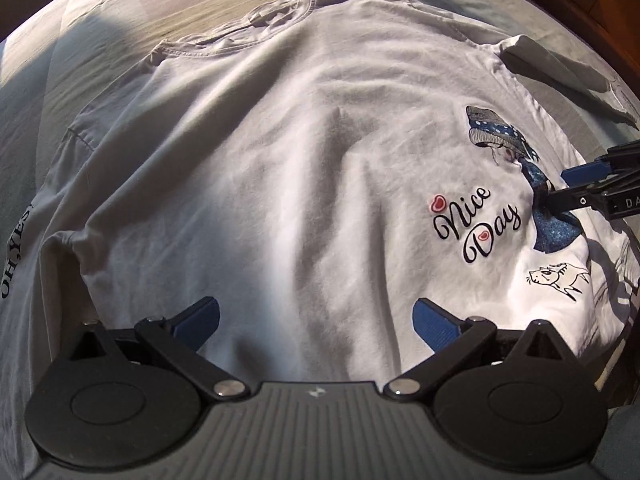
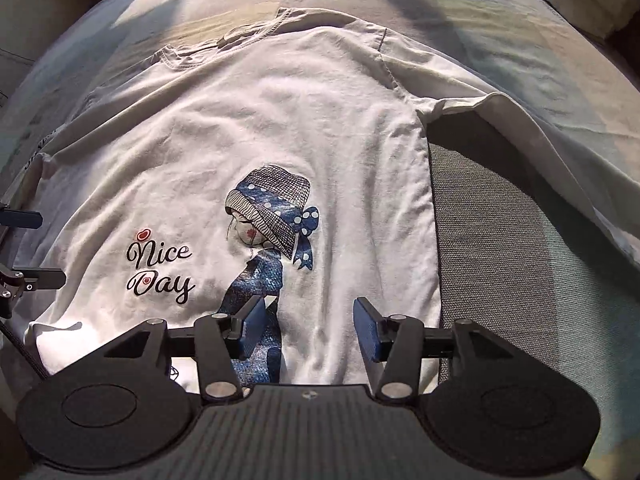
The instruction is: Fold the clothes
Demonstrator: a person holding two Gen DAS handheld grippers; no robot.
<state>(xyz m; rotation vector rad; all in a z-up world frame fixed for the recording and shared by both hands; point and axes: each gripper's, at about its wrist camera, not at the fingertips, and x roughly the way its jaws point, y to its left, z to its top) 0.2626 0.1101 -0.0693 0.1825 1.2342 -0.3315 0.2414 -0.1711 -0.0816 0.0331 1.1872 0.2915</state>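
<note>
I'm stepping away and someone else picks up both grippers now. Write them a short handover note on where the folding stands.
Left gripper: open, nothing between the jaws, over the T-shirt's lower middle.
Right gripper: open, nothing gripped, over the blue print, near the shirt's edge.
Shirt: white, spread print-up on the bed cover, collar on the far side, still wrinkled. Another white garment lies beside it at the left view's left edge.
Done: shirt laid out; no fold visible.
Left: all folds, probably sleeves and sides in first, then hem to collar.
</note>
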